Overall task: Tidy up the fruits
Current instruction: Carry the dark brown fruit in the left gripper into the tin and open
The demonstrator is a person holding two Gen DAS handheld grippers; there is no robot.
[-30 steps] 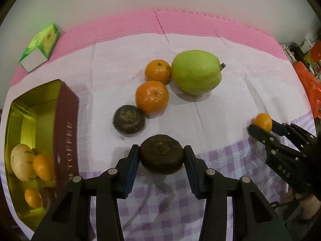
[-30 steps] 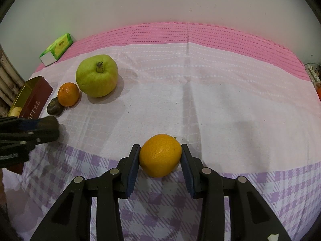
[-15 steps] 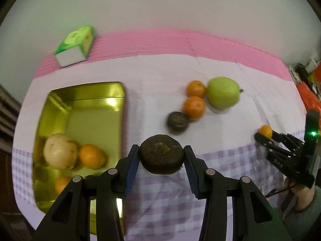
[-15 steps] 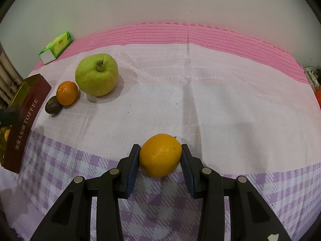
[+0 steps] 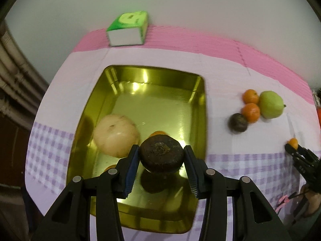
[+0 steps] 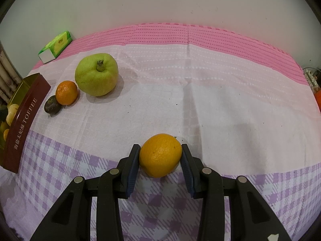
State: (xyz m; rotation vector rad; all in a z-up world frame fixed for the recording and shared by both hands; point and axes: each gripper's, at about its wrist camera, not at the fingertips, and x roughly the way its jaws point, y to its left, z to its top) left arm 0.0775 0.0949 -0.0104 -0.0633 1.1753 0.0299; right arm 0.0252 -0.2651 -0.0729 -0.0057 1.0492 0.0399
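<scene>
Risk of dropping: The left gripper (image 5: 161,158) hangs above the gold tin (image 5: 200,100) with the dark brown fruit (image 5: 161,153). If it lets go from this high, I think the fruit could bounce, or bump the pale round fruit (image 5: 116,135) just beside it on the left.
Risk of squashing: The small oranges under and behind the dark fruit are partly hidden. A hard drop may bruise them.
Risk of rolling: The right gripper (image 6: 160,158) pinches the yellow-orange citrus (image 6: 160,154) low by the checked cloth (image 6: 60,170). A loose pinch may let it roll away.
Left gripper: Its jaws are close together and pressed on both sides of the dark brown fruit. The fruit is in the air over the near end of the tin.
Right gripper: Its jaws are nearly together and clamped on the yellow-orange citrus, right in front of it.
Still on the cloth: Far ahead and to the left of the right gripper sit a green guava (image 6: 96,74), a mandarin (image 6: 66,92) and another dark fruit (image 6: 52,104), touching in a row. The left view shows a second mandarin (image 5: 250,96) there.
Tin: It is at the far left of the right gripper.
</scene>
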